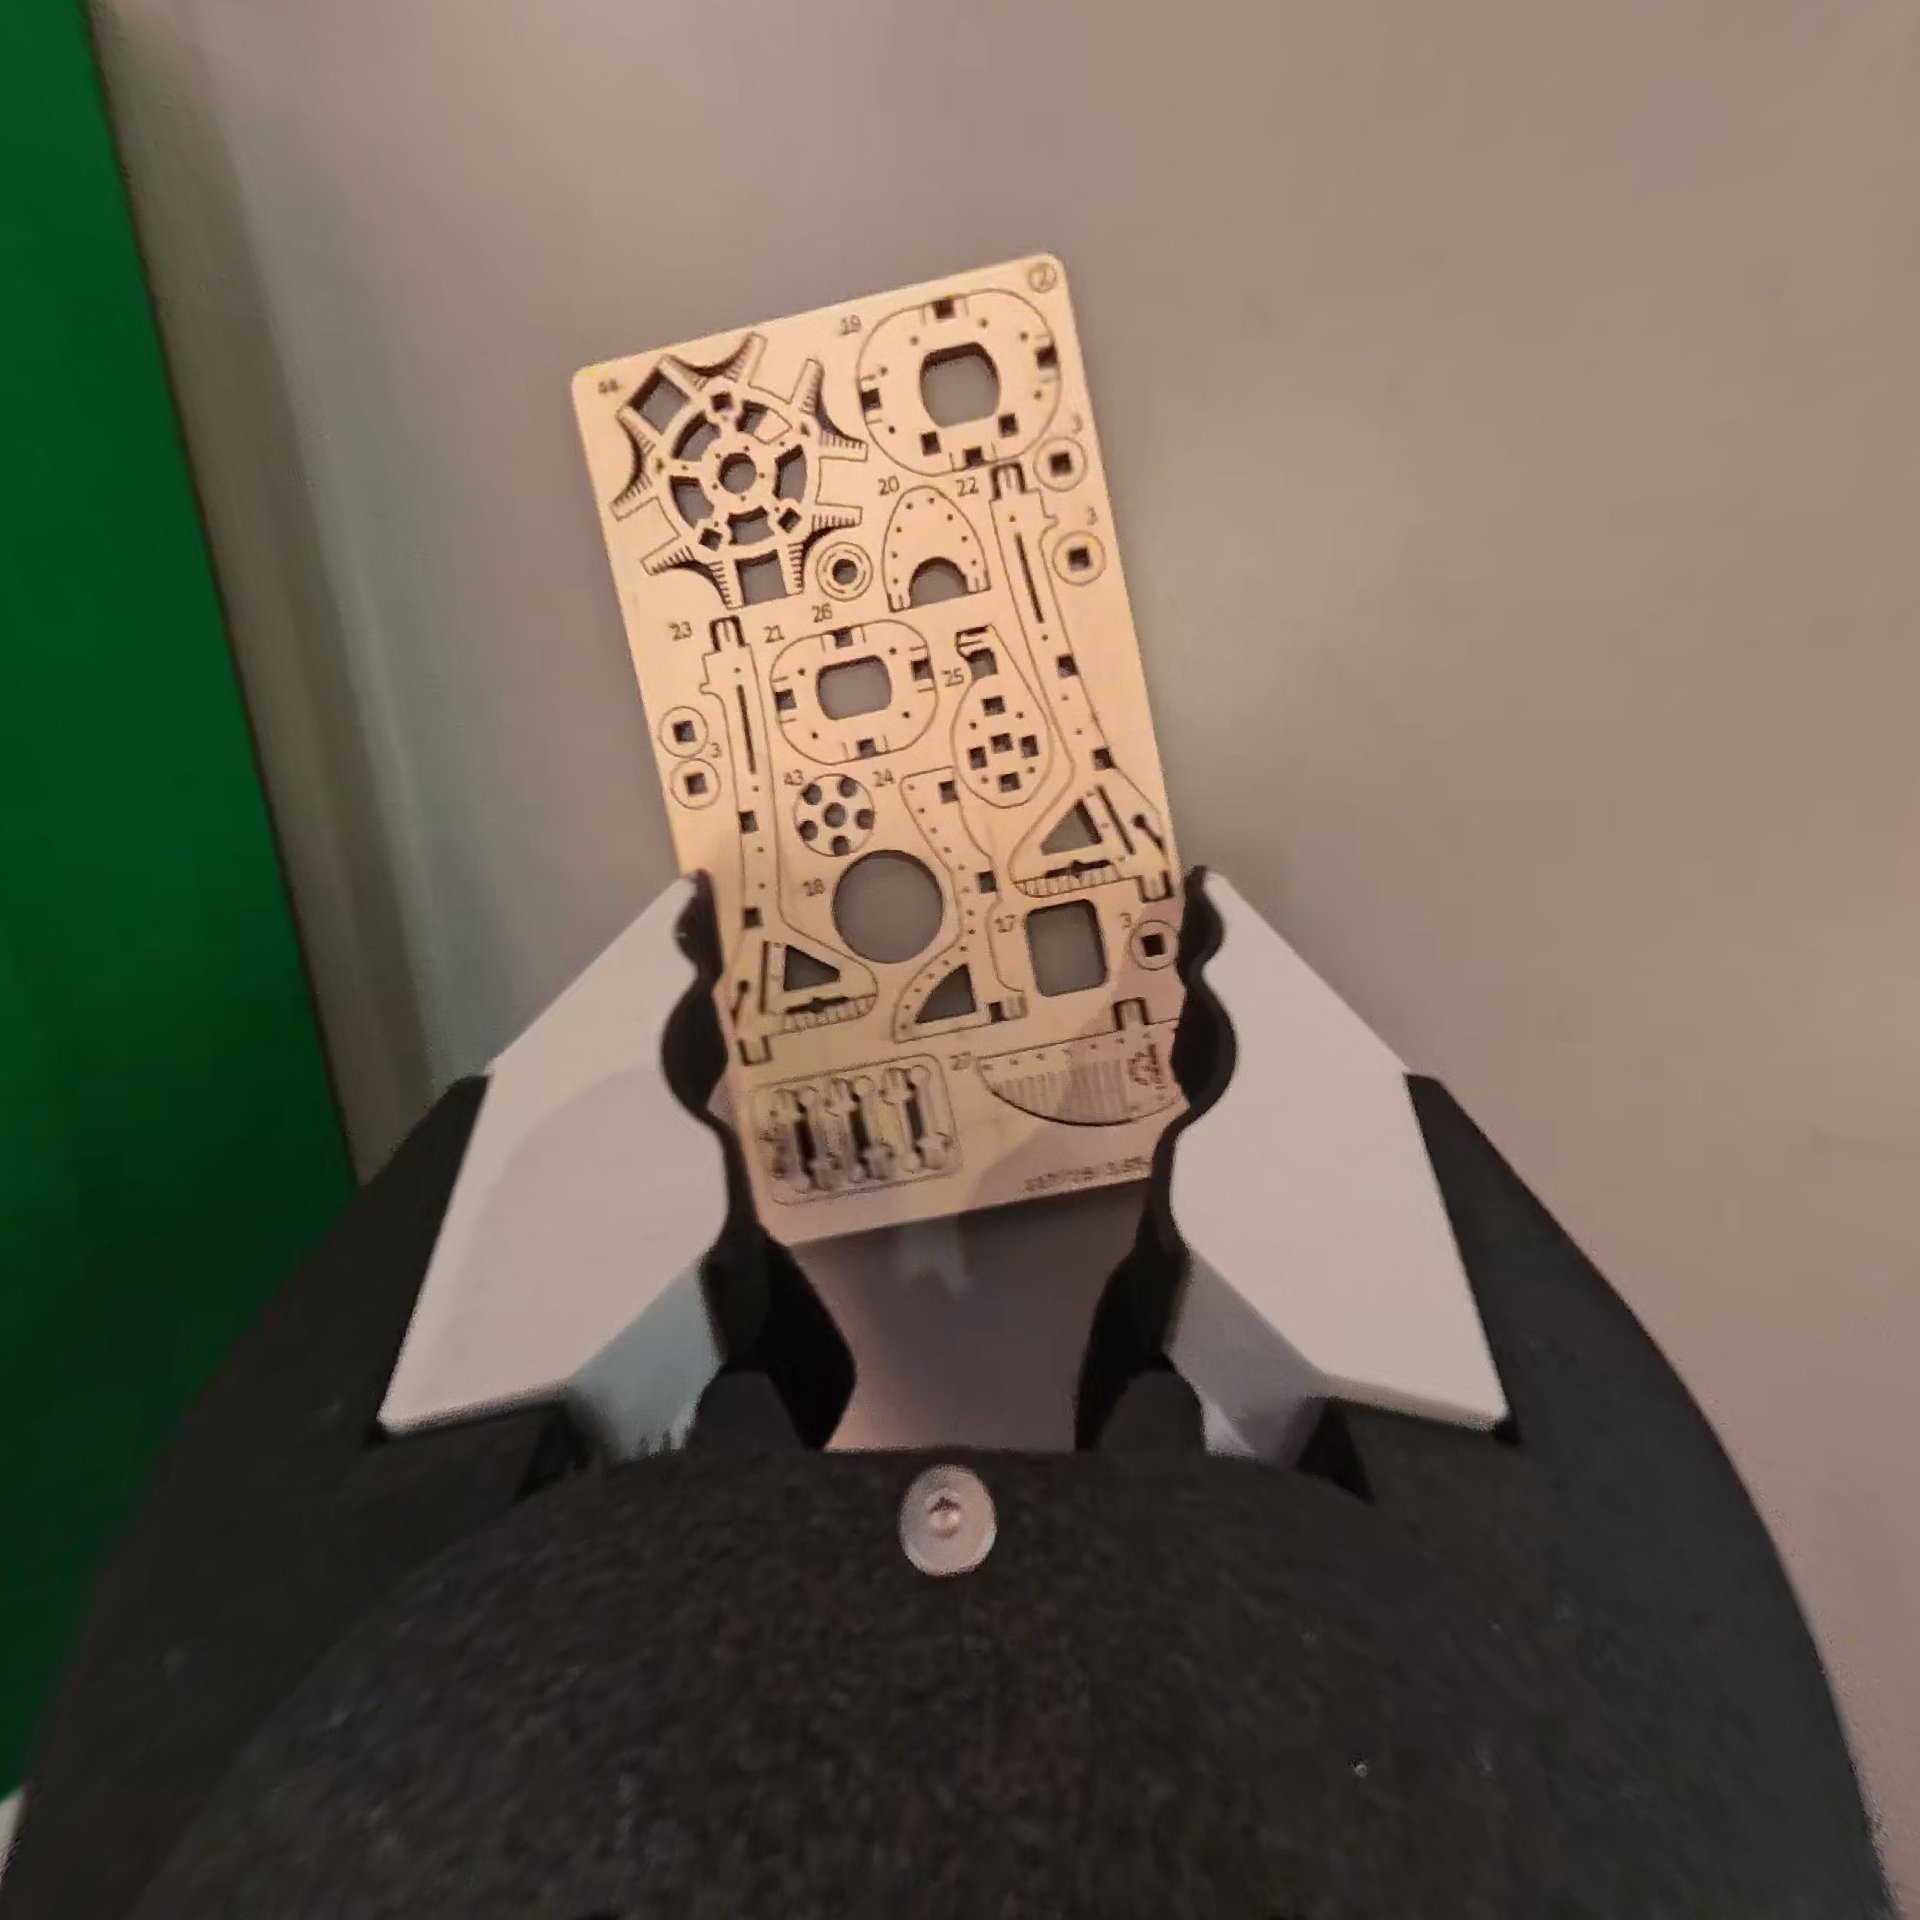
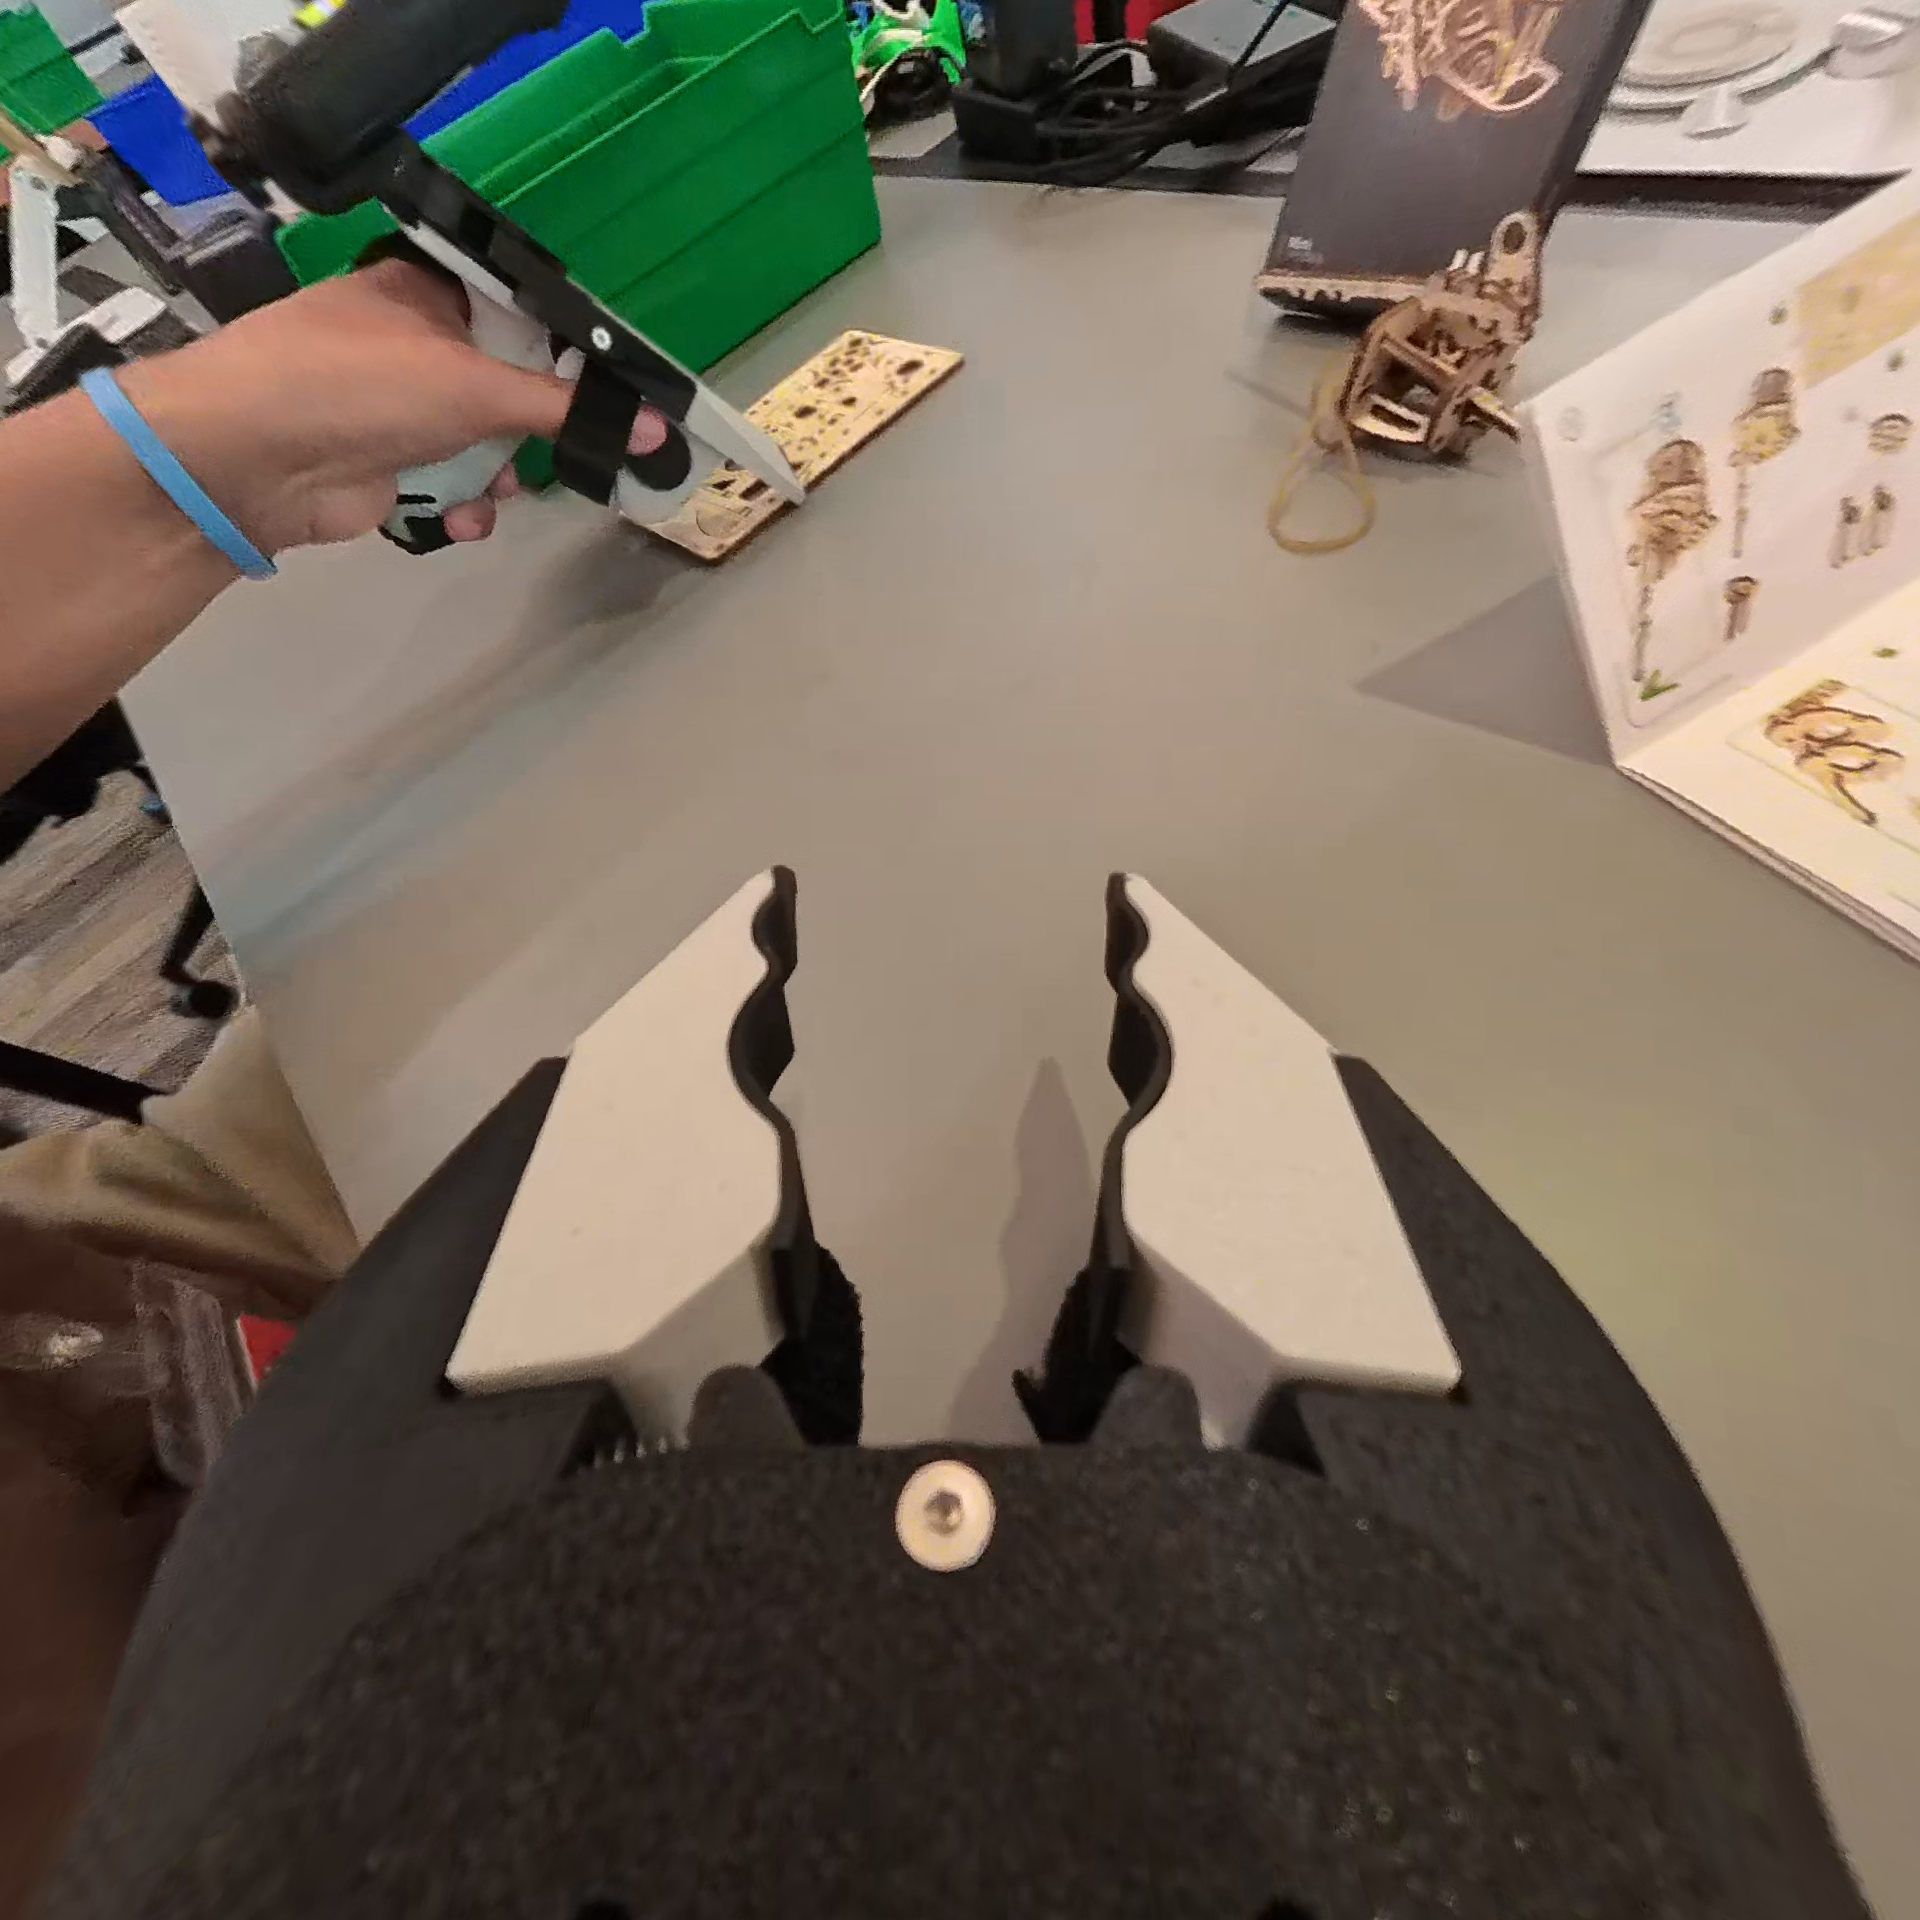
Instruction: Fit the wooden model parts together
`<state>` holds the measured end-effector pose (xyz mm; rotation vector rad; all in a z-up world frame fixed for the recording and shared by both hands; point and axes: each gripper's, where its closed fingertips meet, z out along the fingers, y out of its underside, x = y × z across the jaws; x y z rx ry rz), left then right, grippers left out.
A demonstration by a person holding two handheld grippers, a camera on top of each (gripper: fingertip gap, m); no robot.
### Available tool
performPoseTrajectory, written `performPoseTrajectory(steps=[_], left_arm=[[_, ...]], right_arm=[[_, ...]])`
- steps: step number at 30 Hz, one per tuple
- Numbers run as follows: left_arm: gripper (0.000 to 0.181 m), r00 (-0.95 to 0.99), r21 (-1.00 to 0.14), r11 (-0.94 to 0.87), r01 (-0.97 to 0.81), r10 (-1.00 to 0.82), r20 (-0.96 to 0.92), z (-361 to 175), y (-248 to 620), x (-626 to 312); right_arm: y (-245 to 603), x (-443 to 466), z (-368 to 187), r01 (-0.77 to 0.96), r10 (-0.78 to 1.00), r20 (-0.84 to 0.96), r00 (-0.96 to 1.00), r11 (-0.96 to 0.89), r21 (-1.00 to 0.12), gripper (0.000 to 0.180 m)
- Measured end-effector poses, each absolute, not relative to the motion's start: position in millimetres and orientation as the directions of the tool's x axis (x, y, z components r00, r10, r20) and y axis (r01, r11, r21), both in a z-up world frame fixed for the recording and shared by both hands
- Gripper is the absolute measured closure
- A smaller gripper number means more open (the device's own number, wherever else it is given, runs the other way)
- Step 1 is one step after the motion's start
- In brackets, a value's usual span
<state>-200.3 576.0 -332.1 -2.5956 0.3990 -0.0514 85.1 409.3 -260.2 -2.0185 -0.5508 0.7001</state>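
Note:
A flat wooden sheet of laser-cut model parts (image 1: 883,665) lies lengthwise between the fingers of my left gripper (image 1: 948,883). The black pads touch both of its long edges, and its near end sits deep in the jaws. In the right wrist view the left gripper (image 2: 779,483), held by a hand, points down at this sheet (image 2: 862,384) on the grey table (image 2: 1039,675). My right gripper (image 2: 951,883) is open and empty, low over bare table. A partly built wooden model (image 2: 1434,364) stands at the far right.
Green bins (image 2: 675,177) stand behind the sheet, and a green surface (image 1: 125,727) borders the left wrist view. A dark kit box (image 2: 1434,135) stands behind the model. A rubber band (image 2: 1320,499) lies by the model. An open instruction booklet (image 2: 1745,540) lies at the right. My hands' fingertips stand some 35 centimeters from each other.

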Motion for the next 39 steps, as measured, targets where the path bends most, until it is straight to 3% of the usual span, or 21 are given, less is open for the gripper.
performPoseTrajectory(steps=[1, 3, 13, 19, 27, 33, 36, 39], left_arm=[[0.106, 0.952, -0.498, -0.82, -0.282, -0.302, -0.042, -331, 571, -198], [0.138, 0.942, -0.508, -0.806, -0.305, -0.333, -0.038, -330, 554, -191], [0.138, 0.916, -0.528, -0.775, -0.348, -0.4, -0.016, -330, 439, -161], [0.139, 0.908, -0.572, -0.77, -0.282, -0.406, 0.099, -322, 374, -131], [0.139, 0.88, -0.673, -0.733, -0.102, -0.382, 0.283, -300, 331, -91], [0.138, 0.859, -0.734, -0.654, -0.185, -0.471, 0.203, -297, 325, -77], [0.134, 0.865, -0.823, -0.534, -0.196, -0.489, 0.111, -267, 347, -95], [0.114, 0.812, -0.85, -0.514, -0.114, -0.541, 0.218, -242, 367, -100]], right_arm=[[411, 79, -261, 0.106, 0.63, -0.274, 0.727, -0.498, -0.861, 0.12], [411, 66, -263, 0.104, 0.652, -0.309, 0.693, -0.514, -0.851, 0.12], [386, 17, -270, 0.18, 0.73, -0.334, 0.597, -0.527, -0.83, 0.118], [389, -14, -278, 0.219, 0.757, -0.359, 0.546, -0.543, -0.811, 0.117], [366, -74, -298, 0.205, 0.612, -0.696, 0.375, -0.787, -0.581, 0.117], [364, -78, -287, 0.085, 0.529, -0.79, 0.31, -0.843, -0.531, 0.172], [365, -64, -263, 0.033, 0.546, -0.805, 0.231, -0.832, -0.554, 0.177], [347, -55, -240, 0.119, 0.622, -0.775, 0.112, -0.782, -0.611, 0.178]])
